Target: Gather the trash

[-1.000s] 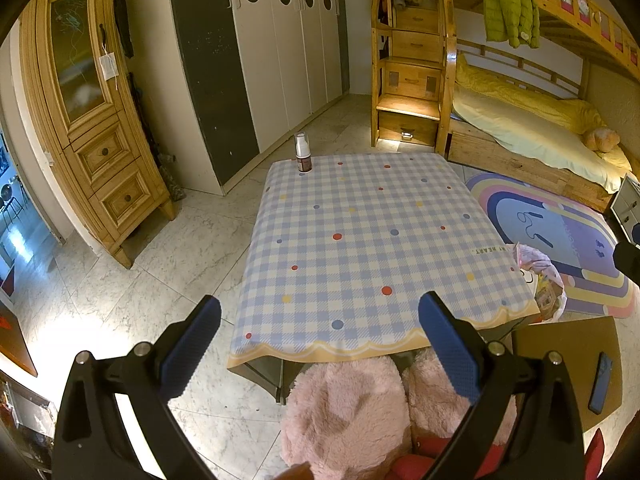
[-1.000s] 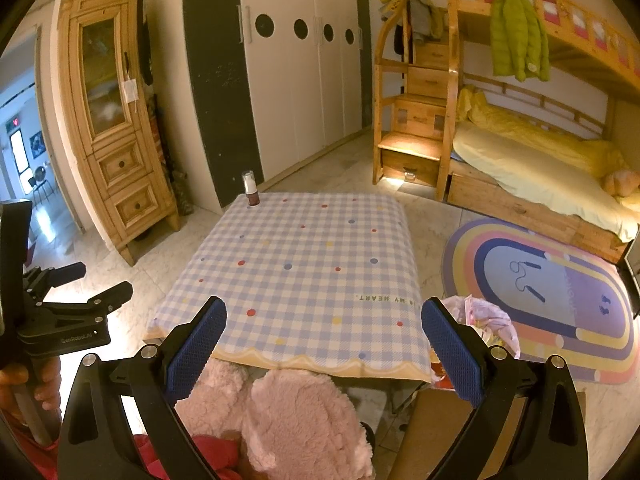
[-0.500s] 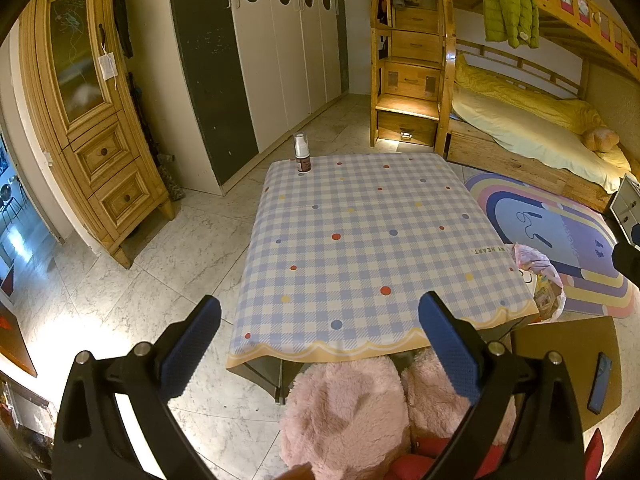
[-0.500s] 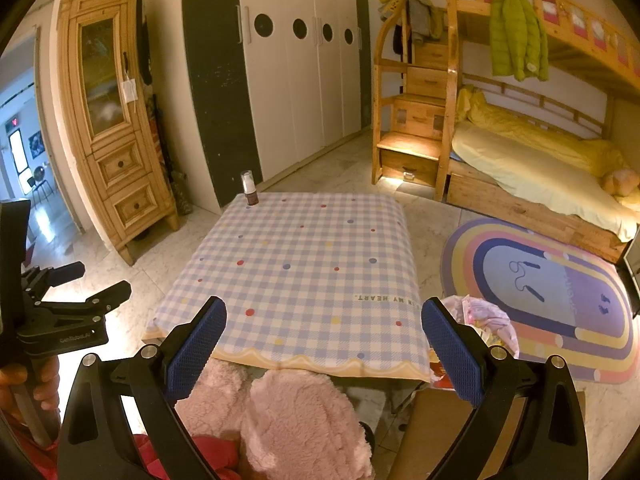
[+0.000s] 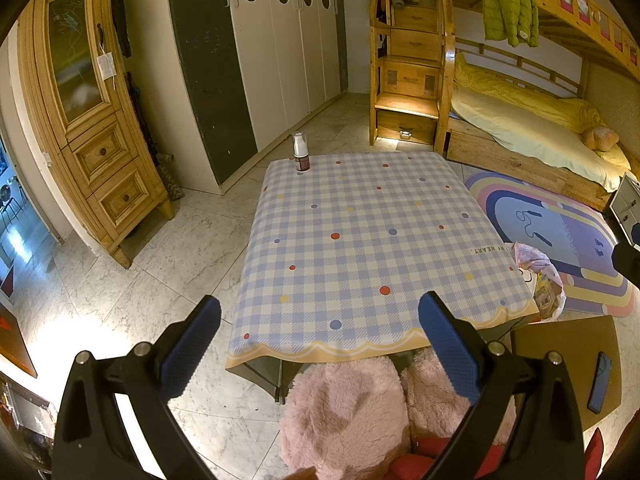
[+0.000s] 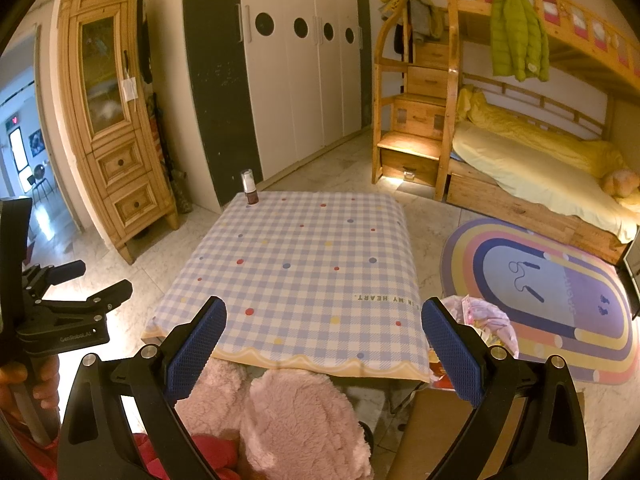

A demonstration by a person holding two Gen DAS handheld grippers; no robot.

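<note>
A small brown bottle with a clear cap point(image 5: 301, 157) stands upright at the far left corner of the checked tablecloth table point(image 5: 360, 240); it also shows in the right wrist view point(image 6: 249, 193). A pink plastic trash bag point(image 5: 538, 276) sits on the floor at the table's right side, also in the right wrist view point(image 6: 484, 320). My left gripper point(image 5: 320, 344) is open and empty, held before the table's near edge. My right gripper point(image 6: 322, 346) is open and empty too, at the near edge.
Pink fluffy slippers point(image 5: 352, 412) are below the grippers. A wooden cabinet point(image 5: 92, 120) stands left, wardrobes behind, a bunk bed point(image 5: 520, 120) right. A rainbow rug point(image 5: 560, 232) lies on the floor. A phone point(image 5: 599, 382) lies on a cardboard box point(image 5: 560, 352).
</note>
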